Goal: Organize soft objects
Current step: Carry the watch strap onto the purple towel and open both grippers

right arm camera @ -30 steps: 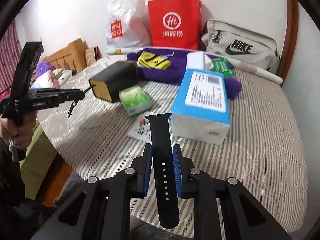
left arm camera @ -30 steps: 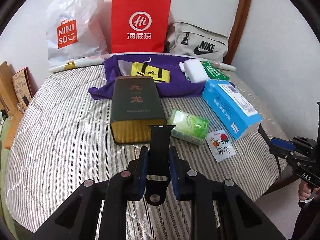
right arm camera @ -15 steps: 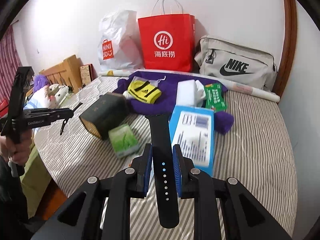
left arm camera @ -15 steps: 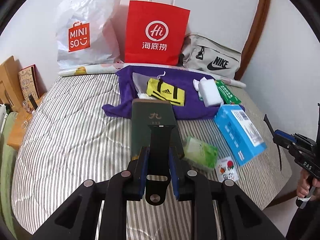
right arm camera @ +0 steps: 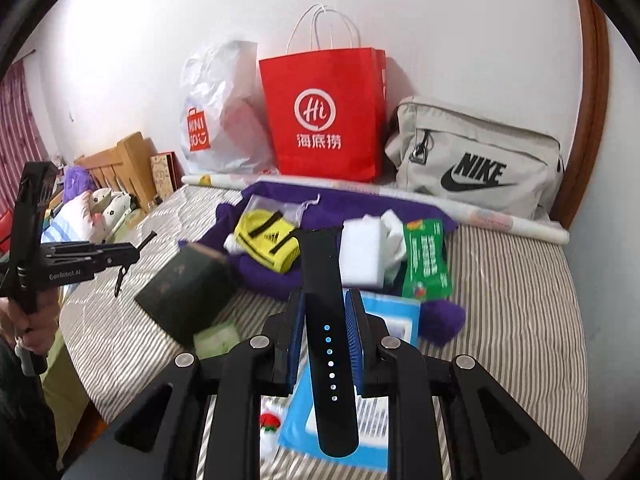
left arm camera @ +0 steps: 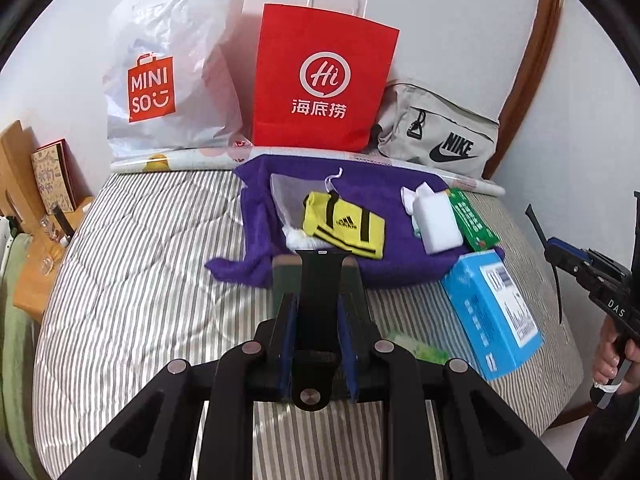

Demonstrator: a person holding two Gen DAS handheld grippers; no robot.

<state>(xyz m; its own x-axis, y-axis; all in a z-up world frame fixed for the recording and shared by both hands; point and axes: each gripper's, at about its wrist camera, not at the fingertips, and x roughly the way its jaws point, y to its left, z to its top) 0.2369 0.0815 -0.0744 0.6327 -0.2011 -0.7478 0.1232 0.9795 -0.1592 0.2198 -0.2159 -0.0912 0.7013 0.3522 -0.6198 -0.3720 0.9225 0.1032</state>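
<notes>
**Both tongs clamped on watch-strap halves above the bed**

Left tongs (left arm camera: 318,304): pads pressed on a black strap half with pin (left arm camera: 318,280), strap upright between the fingers, tip toward 12 o'clock. Right tongs (right arm camera: 325,322): closed on a black perforated strap half (right arm camera: 326,320), holes in a row down its length. Both straps held clear of the striped bed (left arm camera: 140,272).

On the bed, 12 o'clock of the straps: purple towel (left arm camera: 384,192) carrying a yellow sock (left arm camera: 344,226) and a white sponge (left arm camera: 438,222). Dark green box (right arm camera: 184,288) at 9 o'clock in the right view; blue box (left arm camera: 492,312) at 3 o'clock in the left view. Red bag (left arm camera: 324,80) stands against the wall.
</notes>
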